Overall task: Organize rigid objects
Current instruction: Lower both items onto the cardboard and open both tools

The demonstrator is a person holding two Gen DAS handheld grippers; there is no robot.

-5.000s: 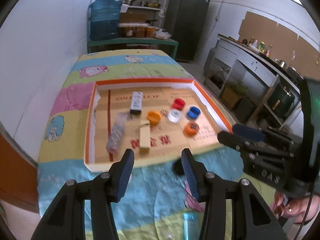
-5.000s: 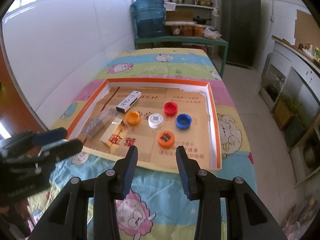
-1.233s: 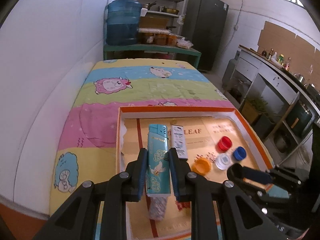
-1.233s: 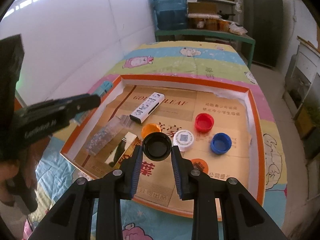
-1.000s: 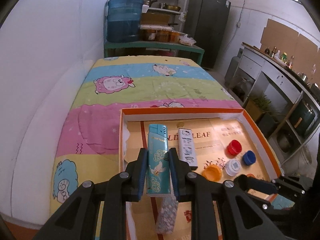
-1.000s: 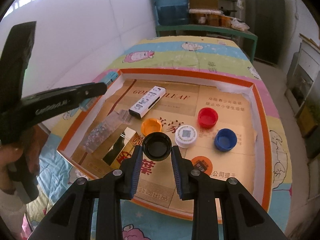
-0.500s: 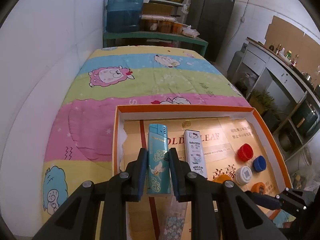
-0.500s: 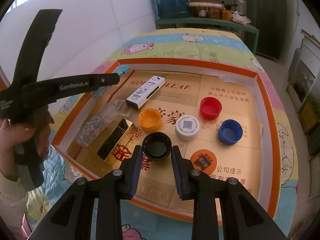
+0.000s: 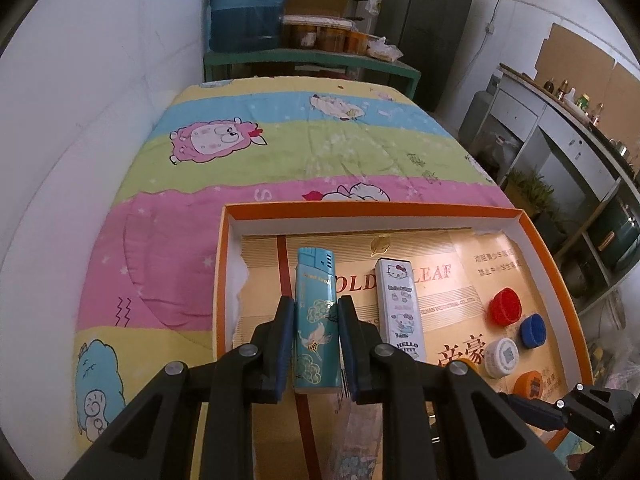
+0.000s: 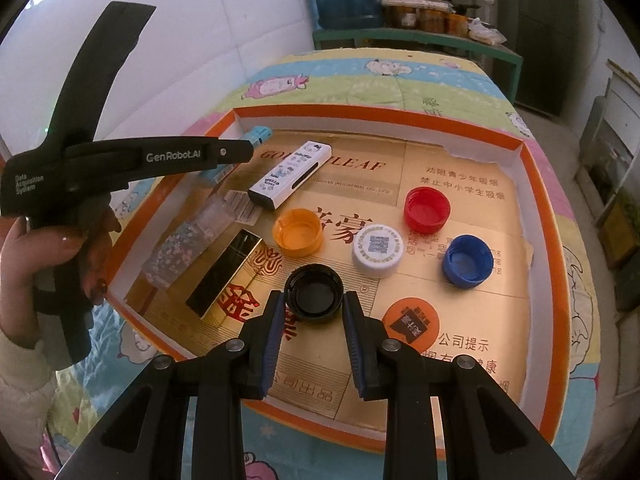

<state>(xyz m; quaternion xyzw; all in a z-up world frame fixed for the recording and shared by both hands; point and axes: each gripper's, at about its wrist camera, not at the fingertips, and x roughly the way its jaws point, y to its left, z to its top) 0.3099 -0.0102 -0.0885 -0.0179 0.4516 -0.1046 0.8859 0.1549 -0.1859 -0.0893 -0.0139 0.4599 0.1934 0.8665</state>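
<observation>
Gripping teal lighter (image 9: 316, 320) left; black cap (image 10: 314, 292) right.

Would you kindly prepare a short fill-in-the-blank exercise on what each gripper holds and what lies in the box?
1. The left gripper is shut on a teal ____.
2. The right gripper is shut on a bottle cap whose colour is ____.
3. The cap with the QR code is ____ in colour.
4. The Hello Kitty lighter lies inside the ____-rimmed box.

Missing words: lighter; black; white; orange
</observation>
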